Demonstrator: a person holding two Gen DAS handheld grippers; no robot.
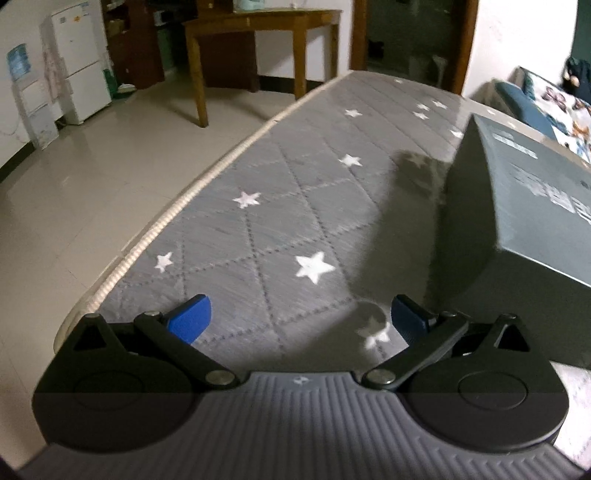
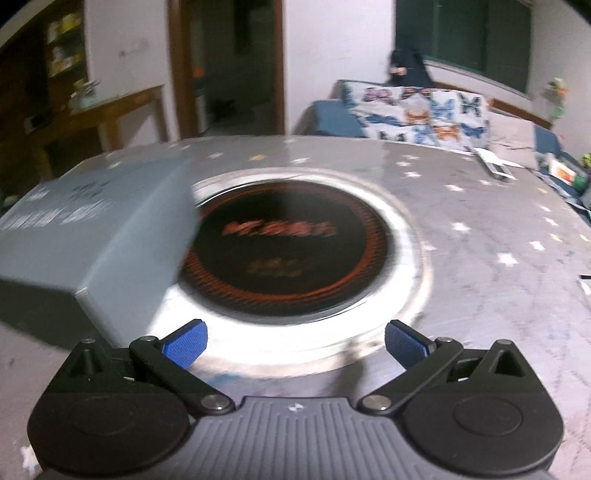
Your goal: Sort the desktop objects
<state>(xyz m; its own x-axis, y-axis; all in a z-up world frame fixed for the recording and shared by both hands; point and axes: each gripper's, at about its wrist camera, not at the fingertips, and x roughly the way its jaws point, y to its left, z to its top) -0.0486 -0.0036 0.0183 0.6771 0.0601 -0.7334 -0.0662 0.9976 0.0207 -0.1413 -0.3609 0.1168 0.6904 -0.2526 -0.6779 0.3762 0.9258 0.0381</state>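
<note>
Left wrist view: the left gripper [image 1: 297, 319] sits low over a grey quilted table cover printed with white stars [image 1: 288, 206], its two blue-padded fingers [image 1: 190, 319] spread wide apart with nothing between them. The large grey-blue cardboard box with pale printed lettering [image 1: 517, 206] stands on the cover ahead and to the right of this gripper, near its right finger but apart from it; the box casts a dark shadow onto the cloth beside it. The cover's cream piped edge [image 1: 147, 236] runs diagonally along the left, and beyond it lies a pale tiled floor [image 1: 74, 192]. Further back stand a brown wooden table [image 1: 266, 26] and a white refrigerator [image 1: 79, 59]. Right wrist view (motion-blurred): the right gripper [image 2: 293, 347] also has its jaws wide open and empty, blue pads [image 2: 184, 347] on either side of the frame's centre. Directly ahead of it, set in the same star-printed surface, is a round black glass cooktop with orange ring markings and a broad silver metal rim [image 2: 291, 236]; the orange lettering on the glass is too blurred to read. The grey-blue box [image 2: 99, 229] appears at left here, tilted in the view, with one corner overlapping the cooktop's left edge; whether it rests on the rim or is just in front of it I cannot tell. In the background lies a white cushion printed with blue and orange butterflies [image 2: 421, 110].
</note>
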